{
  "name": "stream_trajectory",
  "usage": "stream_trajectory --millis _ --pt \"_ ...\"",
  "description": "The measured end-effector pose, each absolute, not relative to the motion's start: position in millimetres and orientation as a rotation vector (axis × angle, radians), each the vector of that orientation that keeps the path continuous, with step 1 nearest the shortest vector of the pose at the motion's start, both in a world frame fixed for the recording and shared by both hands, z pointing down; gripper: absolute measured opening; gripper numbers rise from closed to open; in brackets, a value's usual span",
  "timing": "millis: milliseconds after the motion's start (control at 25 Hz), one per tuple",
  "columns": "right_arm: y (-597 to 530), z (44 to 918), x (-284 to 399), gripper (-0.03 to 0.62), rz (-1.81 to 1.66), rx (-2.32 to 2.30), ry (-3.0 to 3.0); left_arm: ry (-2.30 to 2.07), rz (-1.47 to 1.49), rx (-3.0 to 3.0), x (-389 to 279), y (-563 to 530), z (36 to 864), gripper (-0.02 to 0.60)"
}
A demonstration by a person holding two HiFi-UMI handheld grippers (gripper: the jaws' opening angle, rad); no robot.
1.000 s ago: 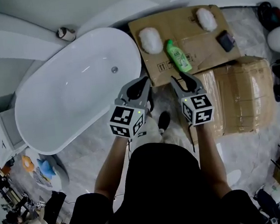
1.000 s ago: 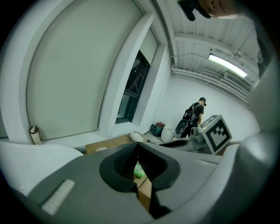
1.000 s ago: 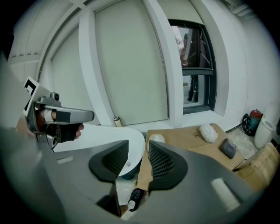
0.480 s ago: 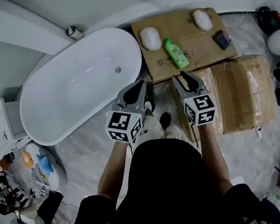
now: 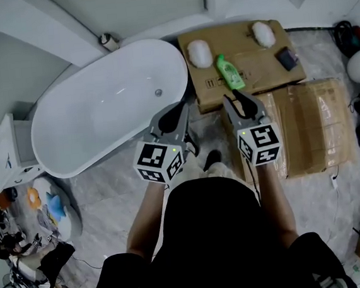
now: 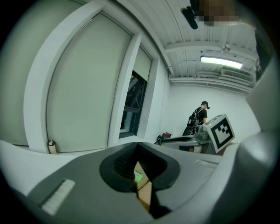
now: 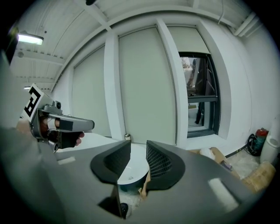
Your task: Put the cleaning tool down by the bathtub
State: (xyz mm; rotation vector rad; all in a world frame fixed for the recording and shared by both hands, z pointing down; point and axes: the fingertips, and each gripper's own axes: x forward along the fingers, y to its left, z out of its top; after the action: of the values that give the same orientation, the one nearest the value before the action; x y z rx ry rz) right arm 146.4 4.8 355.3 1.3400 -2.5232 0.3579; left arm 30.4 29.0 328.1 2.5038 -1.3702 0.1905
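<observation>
Grey and empty, the left gripper (image 5: 178, 109) sits at the centre of the head view. Its jaws are drawn together at the tips with nothing between them. Its own view shows only a sliver of cardboard and green through the slit below the tips. Just to its right in the frame, the right gripper (image 5: 237, 96) has its jaws apart with nothing between them, and they have just been closing. Both grippers point toward the top of the frame, side by side and not touching.

Above them lies a flat cardboard sheet (image 5: 256, 76) on the pale marbled floor (image 5: 108, 191), its left edge just beside the end of the white bathtub (image 5: 101, 116). The tub fills the upper left of the frame. The nearer white fluffy pad (image 5: 200, 54), apparently the cleaning tool, rests on the sheet's upper left corner. It is up and to the right of the left gripper's tips, clear of both grippers and close to the tub's rim. A green bottle (image 5: 229, 72) lies on the sheet directly above the right gripper, nearer to it than either pad. A second white fluffy pad (image 5: 262, 33) sits near the sheet's top edge, toward the upper right, with a small dark object (image 5: 288, 59) beside it. A large wrapped box (image 5: 311, 127) fills the right of the frame, below the sheet.
</observation>
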Motion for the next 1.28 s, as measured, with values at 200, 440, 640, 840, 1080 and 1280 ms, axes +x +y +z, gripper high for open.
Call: stream_trajectory --millis 200,440,640,840,1080,1280 --pt "12 327 142 0.104 0.297 1.346 -2.562 -1.340 0.170 2.551 43 31 315 -0.002" --pt "20 302 142 0.097 0.238 1.375 -2.583 -1.324 0.132 2.592 46 27 299 -0.002" --pt "29 282 140 0.092 0.211 1.398 -2.603 -1.331 0.102 2.614 42 25 282 -0.002" --pt "33 265 140 0.076 0.170 1.406 -2.629 -1.325 0.080 2.647 45 23 269 -0.002" --pt "38 253 143 0.048 0.146 1.433 -2.649 -1.324 0.073 2.661 48 28 264 -0.002" --pt "43 250 143 0.035 0.141 1.436 -2.660 -1.333 0.090 2.676 49 34 265 -0.002"
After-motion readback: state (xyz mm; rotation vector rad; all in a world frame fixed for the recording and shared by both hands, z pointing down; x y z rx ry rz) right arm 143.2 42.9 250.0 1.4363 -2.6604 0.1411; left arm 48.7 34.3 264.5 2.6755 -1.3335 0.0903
